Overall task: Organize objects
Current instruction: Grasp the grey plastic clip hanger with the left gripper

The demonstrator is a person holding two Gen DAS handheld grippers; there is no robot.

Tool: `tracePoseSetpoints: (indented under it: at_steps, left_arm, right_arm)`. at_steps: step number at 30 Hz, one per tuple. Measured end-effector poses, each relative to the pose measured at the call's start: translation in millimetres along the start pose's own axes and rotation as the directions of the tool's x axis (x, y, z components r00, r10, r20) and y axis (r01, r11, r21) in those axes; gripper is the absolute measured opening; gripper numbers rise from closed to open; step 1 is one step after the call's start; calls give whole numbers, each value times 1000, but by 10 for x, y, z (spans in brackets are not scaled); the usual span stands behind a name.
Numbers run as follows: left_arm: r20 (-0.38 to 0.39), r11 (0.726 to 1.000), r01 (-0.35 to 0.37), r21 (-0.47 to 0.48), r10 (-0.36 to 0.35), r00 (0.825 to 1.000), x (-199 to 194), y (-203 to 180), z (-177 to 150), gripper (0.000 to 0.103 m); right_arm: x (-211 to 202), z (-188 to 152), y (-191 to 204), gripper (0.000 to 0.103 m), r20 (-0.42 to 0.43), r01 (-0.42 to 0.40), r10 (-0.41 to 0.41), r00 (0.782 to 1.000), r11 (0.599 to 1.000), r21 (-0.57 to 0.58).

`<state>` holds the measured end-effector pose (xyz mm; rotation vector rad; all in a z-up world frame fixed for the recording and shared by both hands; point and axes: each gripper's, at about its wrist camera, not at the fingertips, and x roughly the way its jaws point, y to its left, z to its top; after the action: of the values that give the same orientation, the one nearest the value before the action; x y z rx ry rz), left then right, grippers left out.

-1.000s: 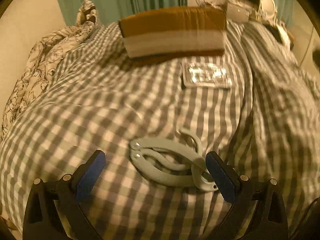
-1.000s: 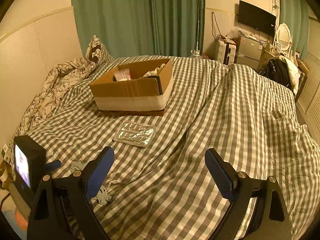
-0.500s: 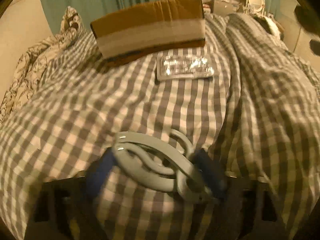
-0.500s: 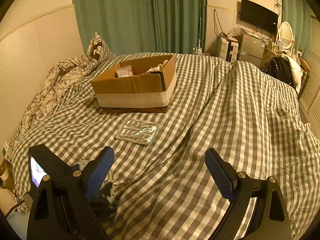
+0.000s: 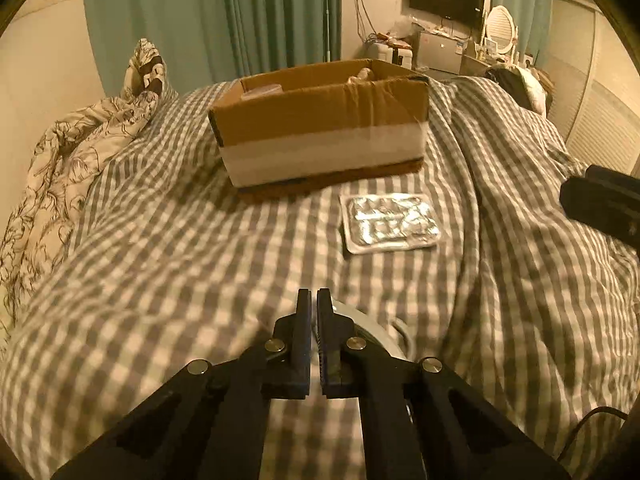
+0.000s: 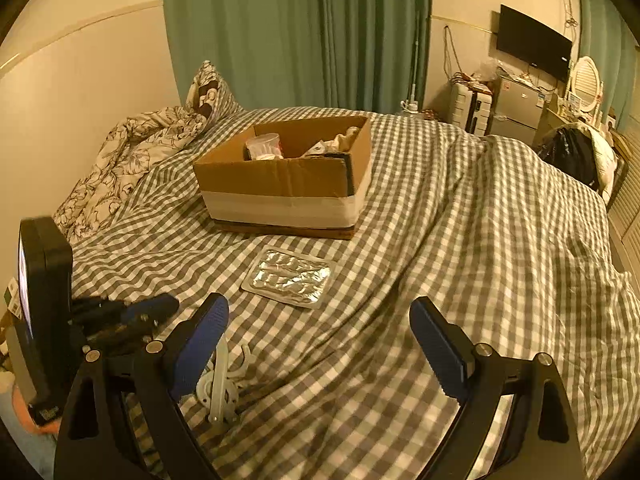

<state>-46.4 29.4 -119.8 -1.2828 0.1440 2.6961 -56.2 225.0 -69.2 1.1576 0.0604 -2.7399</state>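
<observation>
The left tongs (image 5: 314, 300) are pinched nearly shut, only a thin slit showing between the two dark fingers. A pale grey plastic hanger clip (image 5: 360, 324) sits pressed against the right-hand finger and curves out beneath it; from the left wrist view I cannot tell whether the fingers actually clamp it. In the right wrist view the same clip (image 6: 219, 380) hangs down below the left tongs (image 6: 160, 308), its lower end at the checked bedcover (image 6: 460, 240).

The right tongs (image 6: 320, 332) are spread wide, blue pads far apart, holding nothing, with bedcover between them.

Ahead of both tongs, a silver foil pill sheet (image 5: 390, 222) lies flat on the bedcover (image 5: 160, 260); it is a little right of the left tongs' line and left of centre before the right tongs (image 6: 291, 277). Beyond the sheet stands an open cardboard box (image 5: 320, 140) with a pale band round its lower half. From the right wrist view the box (image 6: 280, 184) shows a clear plastic cup (image 6: 264, 146) and some crumpled items inside.

Further off to the left lies a flower-patterned quilt (image 6: 128, 152), bunched against the wall. Green curtains (image 6: 280, 32) hang behind the bed.
</observation>
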Motion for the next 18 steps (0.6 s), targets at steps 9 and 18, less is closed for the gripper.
tracePoseSetpoints:
  at_steps: [9, 18]
  left_arm:
    - [4, 999, 17, -32, -17, 1000, 49, 168, 193, 0]
    - [-90, 997, 15, -82, -23, 996, 121, 21, -116, 77]
  right_arm:
    - [377, 82, 81, 92, -58, -4, 3, 998, 1000, -19]
    - [384, -9, -121, 92, -66, 21, -18, 998, 999, 40]
